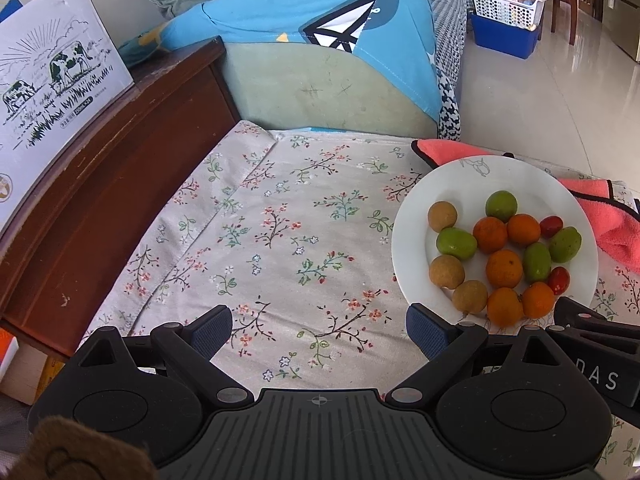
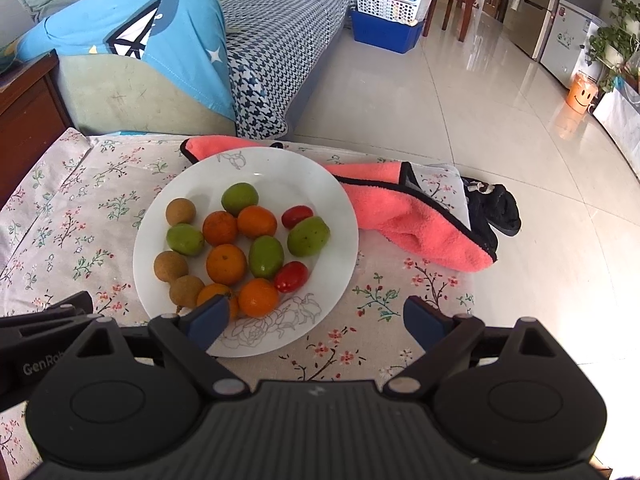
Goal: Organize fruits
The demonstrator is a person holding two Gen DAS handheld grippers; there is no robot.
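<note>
**Both grippers spread wide beside a full plate of fruit**

Nearest the cameras are the two tools themselves. The left gripper [image 1: 319,330] hangs over bare floral tablecloth [image 1: 280,216] with its blue-padded fingers [image 1: 210,328] wide apart and nothing between them. The right gripper [image 2: 316,320] is likewise released and empty — its left pad stands in front of the near rim of the plate, its right pad over the cloth.

Just past the fingers sits the white plate [image 2: 312,172], resting on the tablecloth to the right of the left gripper. All the fruit lies mixed on it: five small oranges [image 2: 226,264] clustered through the middle and near edge, four green fruits [image 2: 266,256] scattered around them, three brown longans [image 2: 171,266] down the left side, and two red cherry tomatoes [image 2: 291,276] on the right side. Many of the pieces touch their neighbours.

Behind and to the right of the plate a coral-pink towel [image 2: 408,220] with dark trim lies rumpled on the cloth, its far end tucked under the plate's rim — a black item [image 2: 496,204] lies just beyond it at the table's edge.

Farther back stand a dark wooden cabinet [image 1: 120,152] bearing a carton printed with cows [image 1: 52,80], a sofa with a blue cushion [image 1: 288,8], and a blue bin [image 2: 384,32] topped by a white basket on the tiled floor.
</note>
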